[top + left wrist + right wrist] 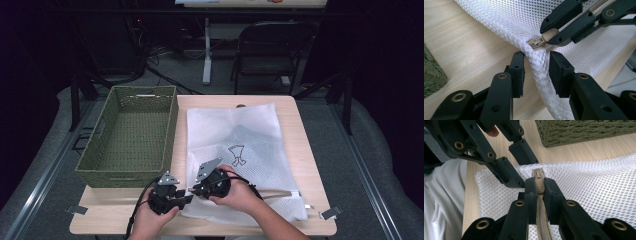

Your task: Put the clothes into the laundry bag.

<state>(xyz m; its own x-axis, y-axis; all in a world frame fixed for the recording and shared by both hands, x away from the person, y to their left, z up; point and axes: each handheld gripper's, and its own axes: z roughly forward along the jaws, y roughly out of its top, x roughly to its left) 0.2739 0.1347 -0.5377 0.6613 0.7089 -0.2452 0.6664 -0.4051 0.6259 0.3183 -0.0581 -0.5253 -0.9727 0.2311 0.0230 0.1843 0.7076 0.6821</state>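
Observation:
A white mesh laundry bag (240,145) lies flat on the wooden table (305,150), with a dark garment faintly showing inside. Its beige zipper runs along the near edge. My right gripper (538,187) is shut on the beige zipper pull (549,35), right behind the slider (537,173) at the bag's near-left corner. My left gripper (536,72) straddles that folded corner of the mesh (537,65). Its jaws are open: one pad touches the fabric, and a gap shows at the other. In the high view both grippers (190,194) meet at the corner.
A green woven basket (130,135) stands empty on the table's left side, close beside the bag. A strip of bare table runs along the near edge and to the right of the bag. A folding chair (270,50) stands beyond the table.

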